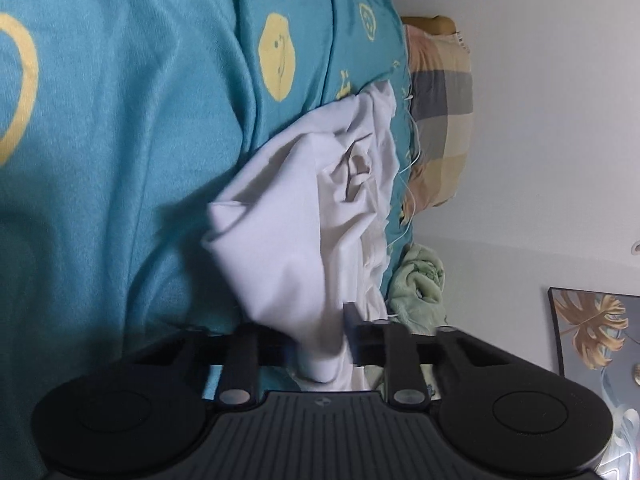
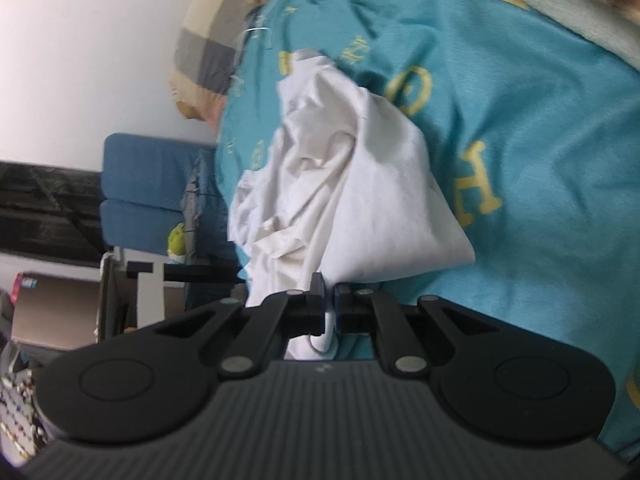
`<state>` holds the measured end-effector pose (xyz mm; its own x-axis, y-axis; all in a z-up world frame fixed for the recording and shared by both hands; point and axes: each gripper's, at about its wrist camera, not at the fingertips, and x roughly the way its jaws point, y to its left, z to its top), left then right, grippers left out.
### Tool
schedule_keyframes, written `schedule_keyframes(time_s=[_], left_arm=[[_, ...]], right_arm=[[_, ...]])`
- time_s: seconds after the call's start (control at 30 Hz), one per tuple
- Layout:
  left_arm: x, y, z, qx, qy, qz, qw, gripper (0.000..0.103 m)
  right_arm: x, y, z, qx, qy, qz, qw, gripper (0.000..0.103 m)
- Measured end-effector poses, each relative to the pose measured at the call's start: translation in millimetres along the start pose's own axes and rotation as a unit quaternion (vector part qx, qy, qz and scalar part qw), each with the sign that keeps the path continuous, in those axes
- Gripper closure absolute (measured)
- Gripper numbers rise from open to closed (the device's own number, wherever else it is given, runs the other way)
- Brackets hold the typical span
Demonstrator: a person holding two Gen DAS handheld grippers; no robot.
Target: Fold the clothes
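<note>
— What is your left gripper doing?

— I am clamping it on a thick fold of the white garment. The cloth is filling the gap between the fingers, so they are standing a little apart around it, pressing on both sides.

— And the right gripper?

— I am pinching a thin edge of the same white garment there. Those fingers are sitting almost together, with only a narrow strip of cloth between them and a small loop of it poking out behind.

— Where is the garment lying?

— It is bunching in a crumpled heap on the teal bedsheet with yellow prints, stretching away from both grippers toward the checked pillow at the wall.
</note>
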<state>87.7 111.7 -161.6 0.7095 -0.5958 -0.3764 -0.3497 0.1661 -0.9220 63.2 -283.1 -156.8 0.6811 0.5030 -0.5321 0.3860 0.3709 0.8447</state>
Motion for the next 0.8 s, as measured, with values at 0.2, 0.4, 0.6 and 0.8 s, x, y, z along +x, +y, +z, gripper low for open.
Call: schedule_keyframes(time_s=[0.2, 0.4, 0.6, 0.8], left_arm=[[-7, -15, -1, 0.022, -0.016, -0.023, 0.9994, 0.094], [-12, -17, -4, 0.022, -0.022, -0.027, 0.9991, 0.094], [-8, -18, 0, 0.022, -0.025, -0.037, 0.9988, 0.094], [-9, -24, 0, 0.028, -0.029, -0.048, 0.998, 0.095]], right_arm=[[6, -24, -1, 0.069, 0.008, -0.026, 0.997, 0.093], [9, -32, -2, 0.095, 0.012, -0.043, 0.995, 0.062], [4, -34, -1, 0.108, -0.004, -0.036, 0.993, 0.028], [5, -27, 4, 0.067, -0.022, -0.065, 0.995, 0.087]])
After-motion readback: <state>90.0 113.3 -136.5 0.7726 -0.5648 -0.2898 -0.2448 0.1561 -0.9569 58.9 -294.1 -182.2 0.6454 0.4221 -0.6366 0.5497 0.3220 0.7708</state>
